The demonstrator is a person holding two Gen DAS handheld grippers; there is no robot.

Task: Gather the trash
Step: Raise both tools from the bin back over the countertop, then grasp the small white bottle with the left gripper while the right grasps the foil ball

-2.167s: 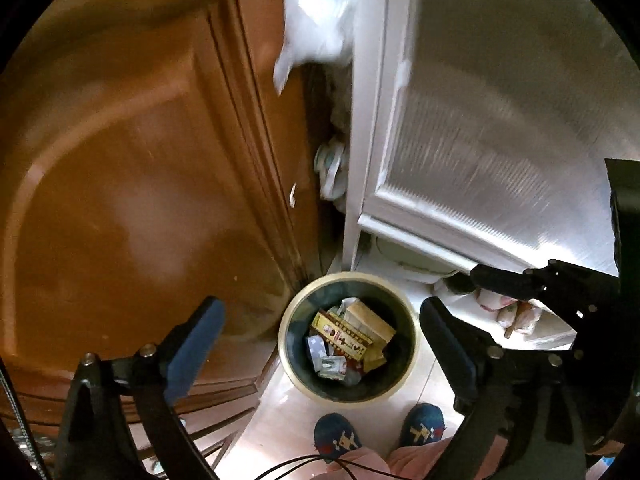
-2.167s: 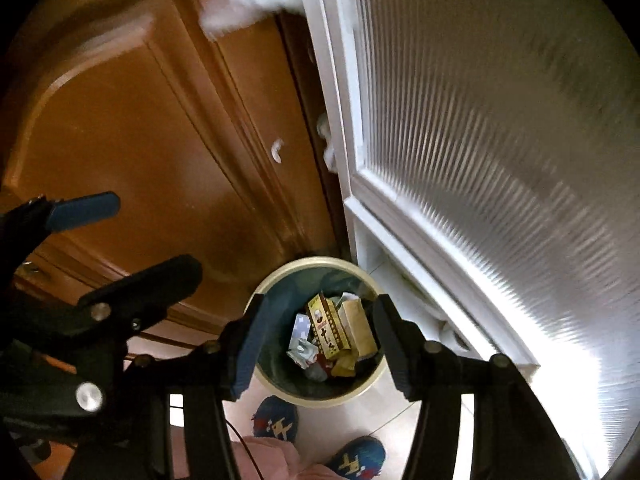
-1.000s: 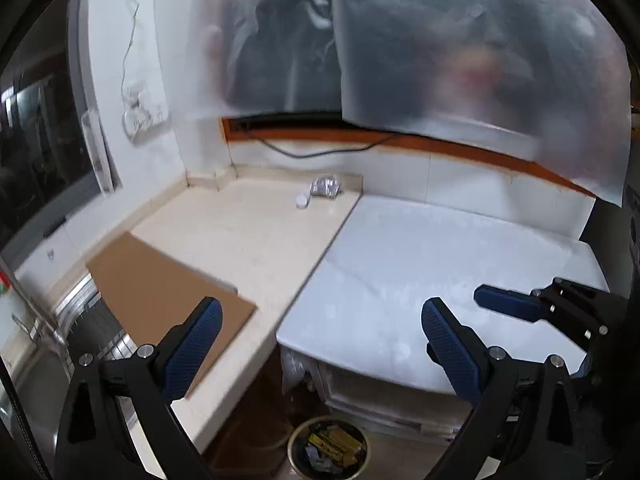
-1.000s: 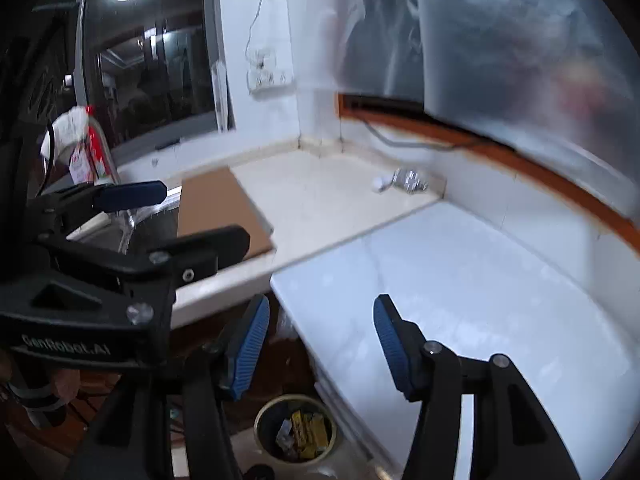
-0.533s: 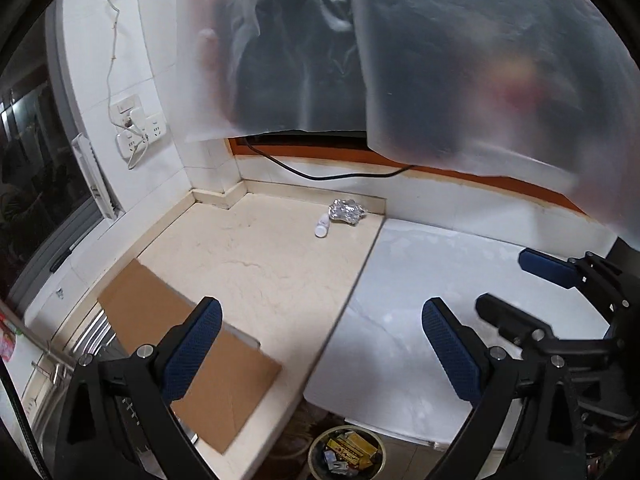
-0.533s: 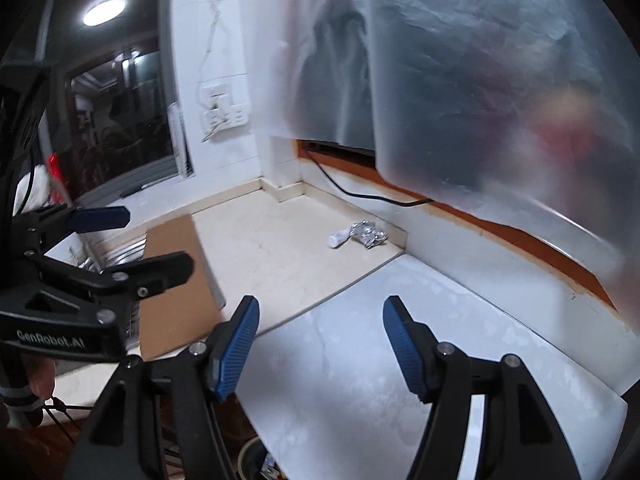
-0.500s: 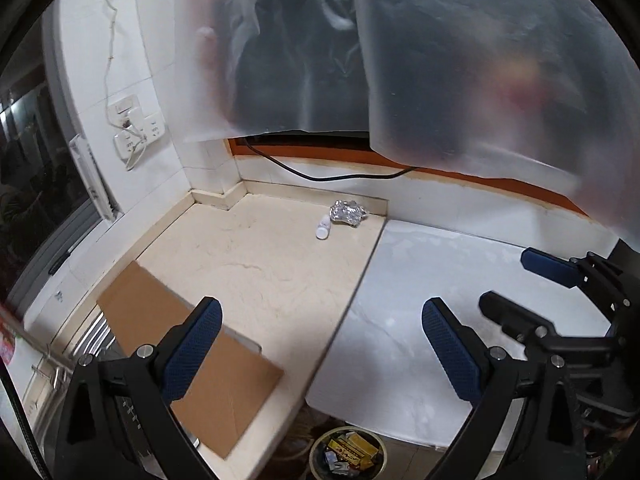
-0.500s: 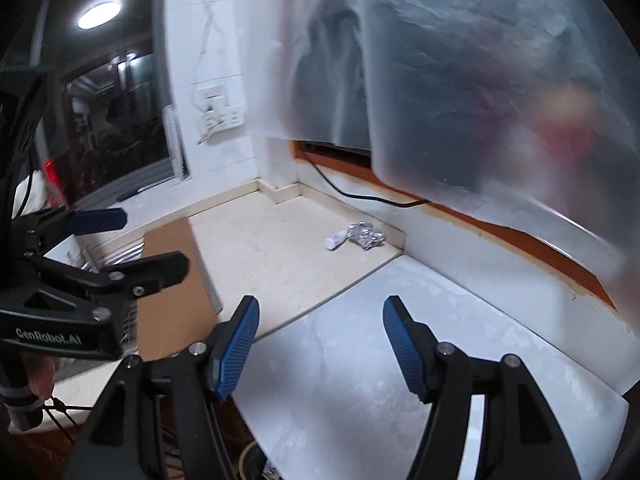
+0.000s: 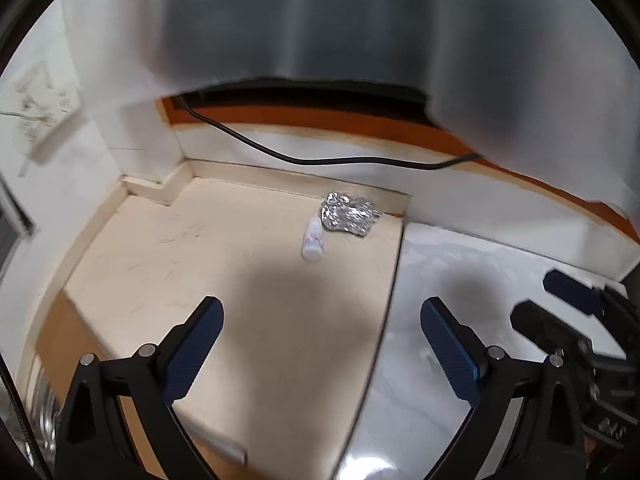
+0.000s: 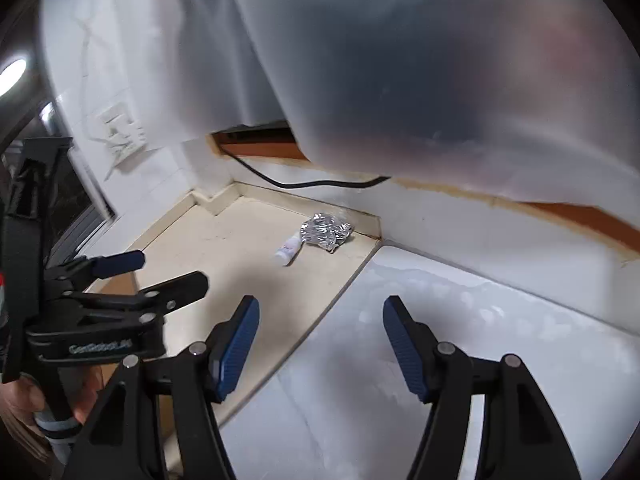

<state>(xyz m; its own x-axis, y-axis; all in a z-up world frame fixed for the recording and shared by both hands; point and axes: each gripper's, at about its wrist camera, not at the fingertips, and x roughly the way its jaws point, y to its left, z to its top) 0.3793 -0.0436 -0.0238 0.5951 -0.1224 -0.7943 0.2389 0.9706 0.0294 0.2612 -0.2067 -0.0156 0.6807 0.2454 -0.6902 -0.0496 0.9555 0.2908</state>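
Observation:
A crumpled ball of silver foil lies at the back of the beige counter, close to the wall. A small white bottle lies on its side just in front of the foil. My left gripper hovers open over the counter, well short of both, with nothing between its blue pads. My right gripper is open too, above the seam between the beige counter and the white marble top. It also shows at the right edge of the left wrist view.
A black cable hangs along the back wall under a frosted plastic sheet. A wall socket sits at the left. A brown board lies at the counter's near left. A hand holds the left gripper.
Both grippers have moved forward over the counter toward the foil and bottle, which now look larger. The floor bin has dropped out of view. Both grippers stay open.

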